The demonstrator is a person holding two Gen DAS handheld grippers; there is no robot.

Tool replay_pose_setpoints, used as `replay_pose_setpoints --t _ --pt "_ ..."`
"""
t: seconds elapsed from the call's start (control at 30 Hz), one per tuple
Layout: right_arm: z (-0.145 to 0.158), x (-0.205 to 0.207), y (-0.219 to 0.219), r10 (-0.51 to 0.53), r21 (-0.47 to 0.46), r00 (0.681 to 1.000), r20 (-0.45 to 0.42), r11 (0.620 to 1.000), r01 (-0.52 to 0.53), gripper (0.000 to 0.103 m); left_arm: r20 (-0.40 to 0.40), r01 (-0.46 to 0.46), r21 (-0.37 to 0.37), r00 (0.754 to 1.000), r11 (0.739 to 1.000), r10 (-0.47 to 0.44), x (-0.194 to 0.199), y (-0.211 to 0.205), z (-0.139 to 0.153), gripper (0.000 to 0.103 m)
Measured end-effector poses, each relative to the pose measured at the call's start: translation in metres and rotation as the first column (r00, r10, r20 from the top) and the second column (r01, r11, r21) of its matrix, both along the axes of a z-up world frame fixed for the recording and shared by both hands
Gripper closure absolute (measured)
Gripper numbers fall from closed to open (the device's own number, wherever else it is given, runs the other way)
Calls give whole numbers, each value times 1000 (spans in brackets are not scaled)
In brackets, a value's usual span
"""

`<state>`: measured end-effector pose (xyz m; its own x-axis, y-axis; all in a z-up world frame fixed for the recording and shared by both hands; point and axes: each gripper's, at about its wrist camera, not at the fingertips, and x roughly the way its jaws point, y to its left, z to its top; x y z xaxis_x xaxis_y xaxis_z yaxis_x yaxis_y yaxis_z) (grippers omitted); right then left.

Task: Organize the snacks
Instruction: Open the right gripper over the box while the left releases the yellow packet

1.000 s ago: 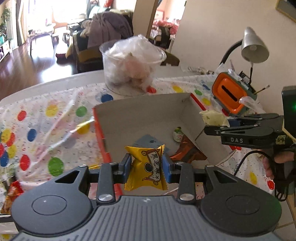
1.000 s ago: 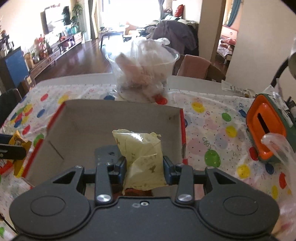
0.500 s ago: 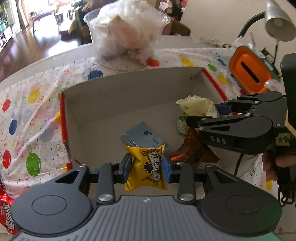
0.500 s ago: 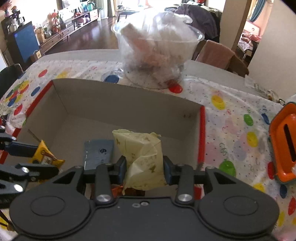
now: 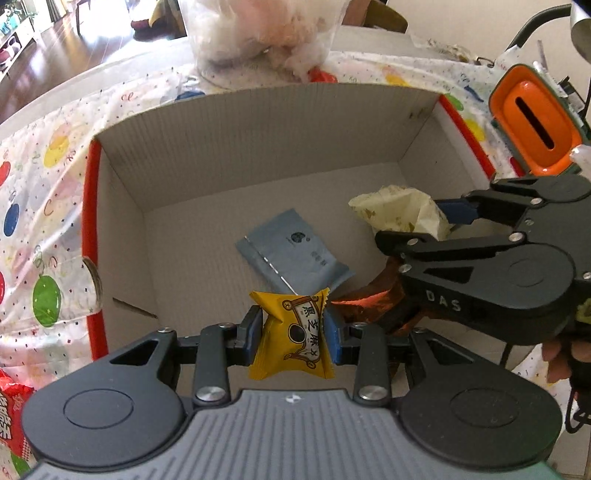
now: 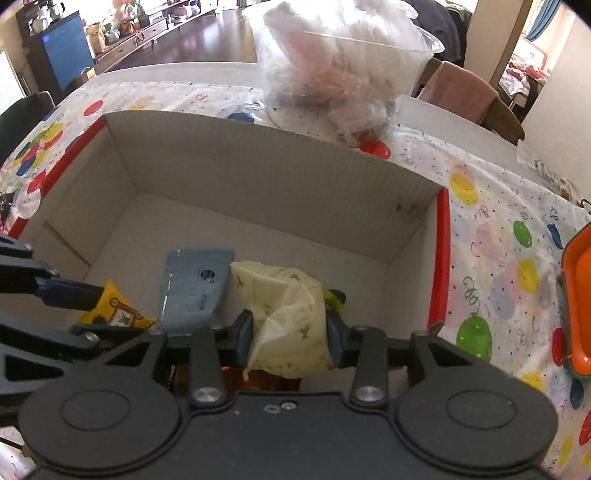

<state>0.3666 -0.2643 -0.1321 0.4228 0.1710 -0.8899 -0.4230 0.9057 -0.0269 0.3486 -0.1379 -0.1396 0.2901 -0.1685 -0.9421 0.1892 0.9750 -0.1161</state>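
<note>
My left gripper (image 5: 293, 334) is shut on a yellow snack packet (image 5: 291, 345) and holds it over the near part of the cardboard box (image 5: 258, 122). My right gripper (image 6: 290, 334) is shut on a pale yellow-green packet (image 6: 288, 317) and holds it inside the box (image 6: 258, 162), to the right of the left gripper. The right gripper also shows in the left wrist view (image 5: 417, 227) with its packet (image 5: 399, 212). A blue-grey sachet (image 5: 291, 254) and an orange-brown wrapper (image 5: 373, 299) lie on the box floor.
A clear plastic tub of bagged items (image 6: 343, 70) stands behind the box. An orange-lidded container (image 5: 532, 118) sits to the right on the balloon-print tablecloth (image 5: 40, 206). A red snack bag (image 5: 11, 410) lies at the left. A lamp arm (image 5: 535, 26) rises at far right.
Both grippers have moved forward and down over the box, each still holding its packet. The box now fills most of both views.
</note>
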Motion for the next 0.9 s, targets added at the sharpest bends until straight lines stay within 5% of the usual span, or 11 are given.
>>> replay_pose_setpoints --t 0.47,0.9 --pt "7 -8 -7 8 24 1000 27 1000 -9 53 17 -30 22 999 999 29 -3 -2 -3 62" --pt "36 -35 -14 -15 86 997 78 996 8 39 91 -39 -56 995 998 44 -26 19 26 48"
